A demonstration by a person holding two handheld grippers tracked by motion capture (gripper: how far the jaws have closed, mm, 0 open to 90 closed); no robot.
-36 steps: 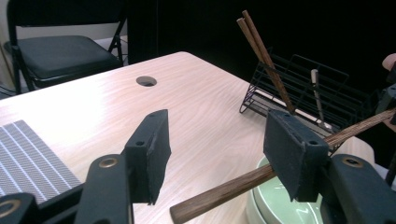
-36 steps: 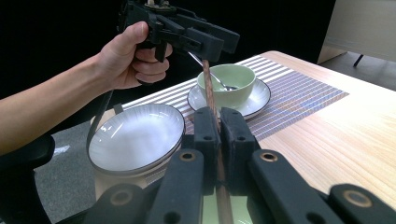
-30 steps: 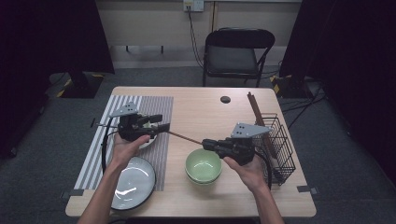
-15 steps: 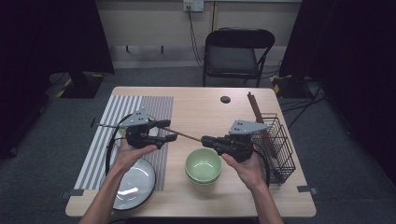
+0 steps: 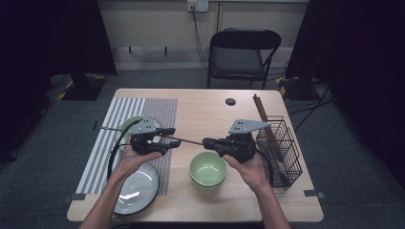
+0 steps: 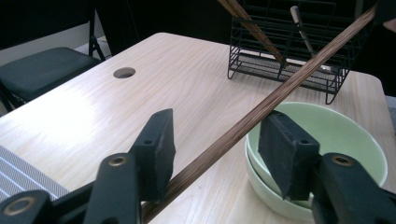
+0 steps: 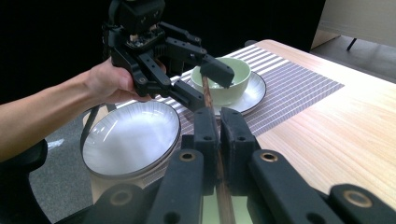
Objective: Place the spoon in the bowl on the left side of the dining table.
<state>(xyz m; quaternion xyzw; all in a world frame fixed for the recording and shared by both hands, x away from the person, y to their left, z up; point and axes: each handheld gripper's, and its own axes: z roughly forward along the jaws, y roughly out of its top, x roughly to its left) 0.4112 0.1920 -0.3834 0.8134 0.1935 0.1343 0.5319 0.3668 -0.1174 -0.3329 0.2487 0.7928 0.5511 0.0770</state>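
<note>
Chopstick handoff is what's going on here, as far as I can judge. From the high view, the right gripper (image 5: 206, 142) has one end of a brown chopstick (image 5: 184, 140) pinched tight, and the stick runs level above the table (image 5: 205, 107) over to the left gripper (image 5: 173, 138). Green bowls (image 5: 208, 168) sit stacked just below and in front of the right hand, a wire basket (image 5: 282, 143) with more sticks stands at the right edge, and a striped mat (image 5: 119, 129) carries a plate and another bowl on the left.

Left gripper view: the chopstick (image 6: 261, 112) passes diagonally between the two black jaws. They've just been closing, but there's a clear gap on both sides, so nothing is clamped yet. The stick hangs in the air above the stacked green bowls (image 6: 345, 140).

Right gripper view: jaws clenched on the chopstick (image 7: 208, 100), which points straight at the left gripper (image 7: 215, 79) near the white plate (image 7: 130, 135).

Next move, I'd say: the left jaws finish squeezing onto the stick, square on the shaft so it doesn't pivot, and only then should the right one let go.
</note>
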